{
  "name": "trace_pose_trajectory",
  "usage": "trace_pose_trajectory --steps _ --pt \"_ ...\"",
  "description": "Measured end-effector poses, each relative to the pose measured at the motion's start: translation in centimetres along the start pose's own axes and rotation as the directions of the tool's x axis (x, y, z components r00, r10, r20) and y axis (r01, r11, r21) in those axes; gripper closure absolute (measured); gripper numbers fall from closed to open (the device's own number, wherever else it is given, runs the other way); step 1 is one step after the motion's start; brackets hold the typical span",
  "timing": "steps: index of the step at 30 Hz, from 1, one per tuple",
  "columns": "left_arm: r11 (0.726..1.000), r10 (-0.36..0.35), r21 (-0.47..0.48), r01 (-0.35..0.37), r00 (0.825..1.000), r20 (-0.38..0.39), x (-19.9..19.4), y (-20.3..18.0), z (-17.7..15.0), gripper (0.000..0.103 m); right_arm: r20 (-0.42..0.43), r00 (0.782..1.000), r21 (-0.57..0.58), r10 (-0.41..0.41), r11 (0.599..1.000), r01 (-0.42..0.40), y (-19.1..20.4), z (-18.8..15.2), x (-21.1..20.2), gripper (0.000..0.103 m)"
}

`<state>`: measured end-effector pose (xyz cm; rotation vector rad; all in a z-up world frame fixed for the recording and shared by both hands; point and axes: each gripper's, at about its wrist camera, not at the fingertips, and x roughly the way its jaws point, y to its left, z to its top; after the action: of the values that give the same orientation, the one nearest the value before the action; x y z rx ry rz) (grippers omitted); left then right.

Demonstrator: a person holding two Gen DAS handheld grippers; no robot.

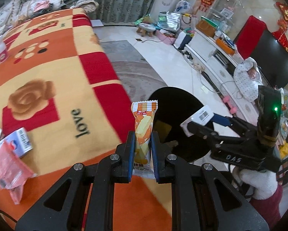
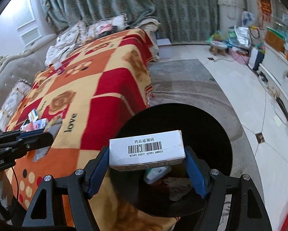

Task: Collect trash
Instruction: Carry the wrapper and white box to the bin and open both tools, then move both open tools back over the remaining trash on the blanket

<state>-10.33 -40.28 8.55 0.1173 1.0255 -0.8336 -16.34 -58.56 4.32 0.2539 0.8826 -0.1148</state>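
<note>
While your left gripper pinches the light, crinkly snack wrapper at mid-length, your right gripper clamps the stiff white box endwise over the black bin; mind the blanket edge crowding its rim.

Left gripper fingers pinched nearly together, right gripper fingers spread wide, both angled downward
</note>
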Motion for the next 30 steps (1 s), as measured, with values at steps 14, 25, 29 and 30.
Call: trace_pose_trajectory --steps 14,25,29,30 --pt "0.995 -0.096 -0.005 0.096 0.995 -0.033 4.0 -2.9 2.4 0.089 -0.041 0.998 0.048 -0.049 0.998 0.051 -2.9 -0.9 0.9 0.029" --pt "0.994 -0.111 -0.012 0.111 0.993 -0.036 4.4 -3.0 2.4 0.072 -0.064 0.996 0.067 -0.069 0.995 0.073 -3.9 -1.4 0.9 0.023" --pt "0.996 -0.085 -0.019 0.084 0.996 -0.032 3.7 -2.4 2.1 0.072 -0.064 0.996 0.061 -0.059 0.996 0.063 -3.4 -1.4 0.8 0.023" --pt "0.997 -0.072 -0.019 0.072 0.997 -0.027 3.5 -2.2 2.0 0.072 -0.063 0.997 0.063 -0.053 0.996 0.057 -3.3 -1.5 0.8 0.023"
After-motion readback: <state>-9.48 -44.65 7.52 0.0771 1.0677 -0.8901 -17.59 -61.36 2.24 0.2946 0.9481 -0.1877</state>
